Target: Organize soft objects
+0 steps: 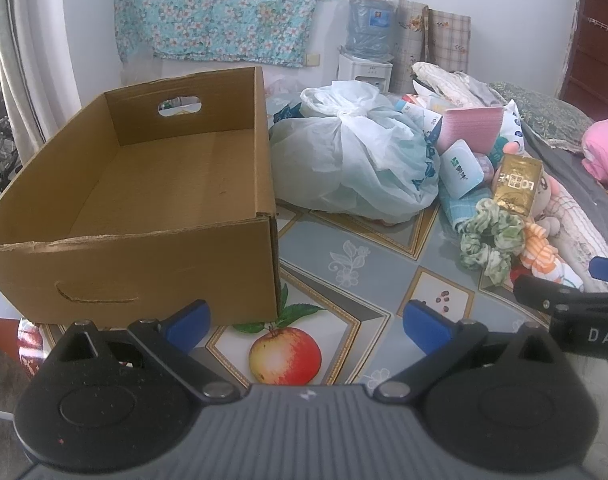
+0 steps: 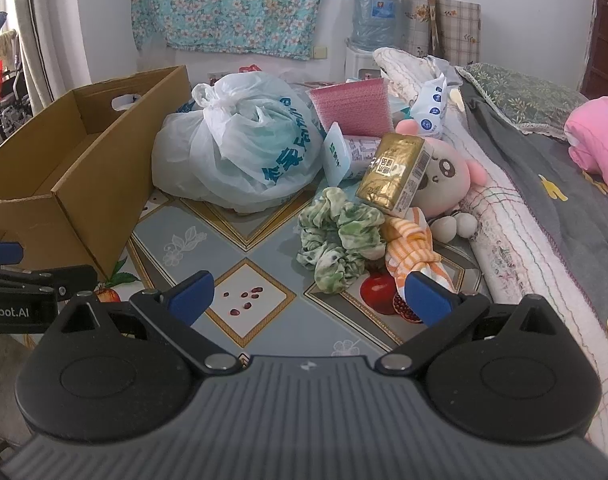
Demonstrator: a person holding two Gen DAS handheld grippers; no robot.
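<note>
Right gripper [image 2: 309,297] hangs over the patterned tablecloth [image 2: 248,332], jaws spread wide and holding nothing; the green scrunchie [image 2: 338,242] lies just above the gap, centre of frame, touching the plush doll [image 2: 444,176]; left gripper [image 1: 307,328] is likewise spread and empty, low in its frame; the open cardboard box [image 1: 144,208] fills its upper left, scrunchie [image 1: 490,238] far right.

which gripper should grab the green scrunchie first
Right. The right gripper is open with the green scrunchie just ahead; the left gripper faces the cardboard box, scrunchie off to its right.
</note>
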